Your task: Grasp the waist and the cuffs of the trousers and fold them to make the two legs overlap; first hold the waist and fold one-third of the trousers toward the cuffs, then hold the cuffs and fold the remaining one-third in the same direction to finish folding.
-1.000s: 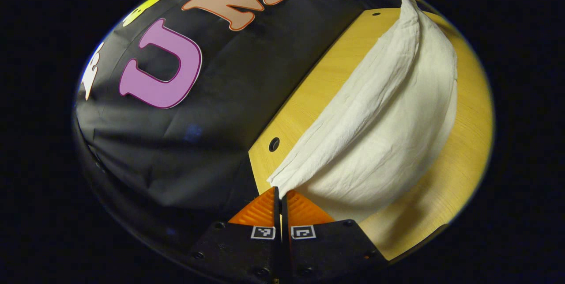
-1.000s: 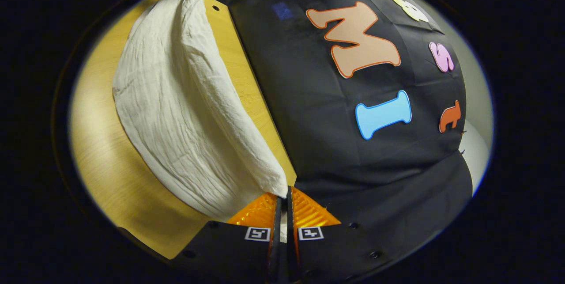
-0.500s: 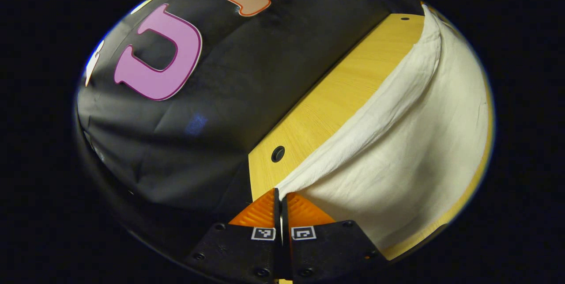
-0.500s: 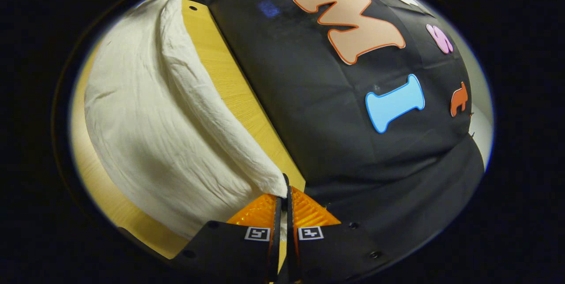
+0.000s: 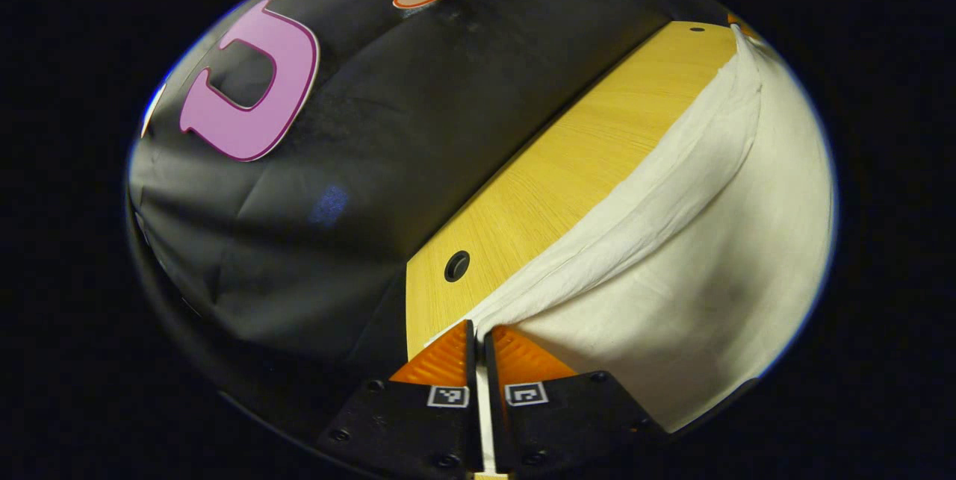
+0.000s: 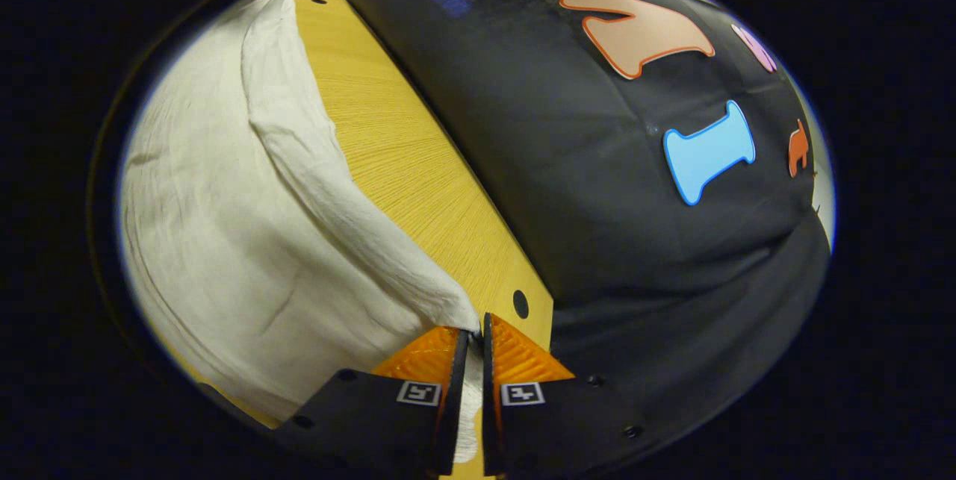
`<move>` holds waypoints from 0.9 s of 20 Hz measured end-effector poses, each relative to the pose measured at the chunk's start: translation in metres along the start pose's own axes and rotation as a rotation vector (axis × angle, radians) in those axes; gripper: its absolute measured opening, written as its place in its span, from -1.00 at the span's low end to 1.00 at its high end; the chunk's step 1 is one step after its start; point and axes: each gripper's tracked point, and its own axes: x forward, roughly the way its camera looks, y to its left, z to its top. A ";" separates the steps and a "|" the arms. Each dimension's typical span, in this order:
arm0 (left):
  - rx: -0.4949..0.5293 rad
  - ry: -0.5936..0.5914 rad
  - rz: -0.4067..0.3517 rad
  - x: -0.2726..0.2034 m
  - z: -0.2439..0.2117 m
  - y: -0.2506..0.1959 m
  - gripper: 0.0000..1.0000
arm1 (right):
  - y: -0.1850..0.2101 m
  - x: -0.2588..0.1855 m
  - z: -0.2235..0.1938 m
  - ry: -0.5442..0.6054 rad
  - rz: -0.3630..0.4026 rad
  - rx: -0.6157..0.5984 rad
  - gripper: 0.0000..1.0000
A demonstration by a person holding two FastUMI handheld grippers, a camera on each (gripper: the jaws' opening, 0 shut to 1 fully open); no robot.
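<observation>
Two grippers logged, each pinching one end of the trousers' (image 5: 694,241) raised edge: my left gripper (image 5: 479,342) and my right gripper (image 6: 473,342), jaws pressed on cloth. Since a second earlier, I had carried that edge away from the worktop's (image 5: 567,166) back edge, baring more wood beside the wall. Trousers lay mid-worktop. I judged a fold nearly laid; release pending.

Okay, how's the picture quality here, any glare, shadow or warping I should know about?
Left gripper view: fisheye bows the yellow wooden table edge; soft shadow on the white crinkled trousers. Right gripper view: same bowing, the cloth evenly lit, no glare, weave sharp.
</observation>
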 end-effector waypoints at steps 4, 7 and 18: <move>-0.100 -0.055 0.012 -0.018 0.015 0.003 0.87 | -0.016 -0.012 0.012 -0.027 -0.029 0.137 0.96; -0.180 -0.094 0.027 -0.037 0.032 0.007 0.89 | -0.029 -0.029 0.005 -0.016 -0.041 0.257 0.96; -0.419 -0.248 -0.049 -0.123 0.110 -0.036 0.90 | -0.035 -0.064 -0.093 0.180 -0.003 0.806 0.96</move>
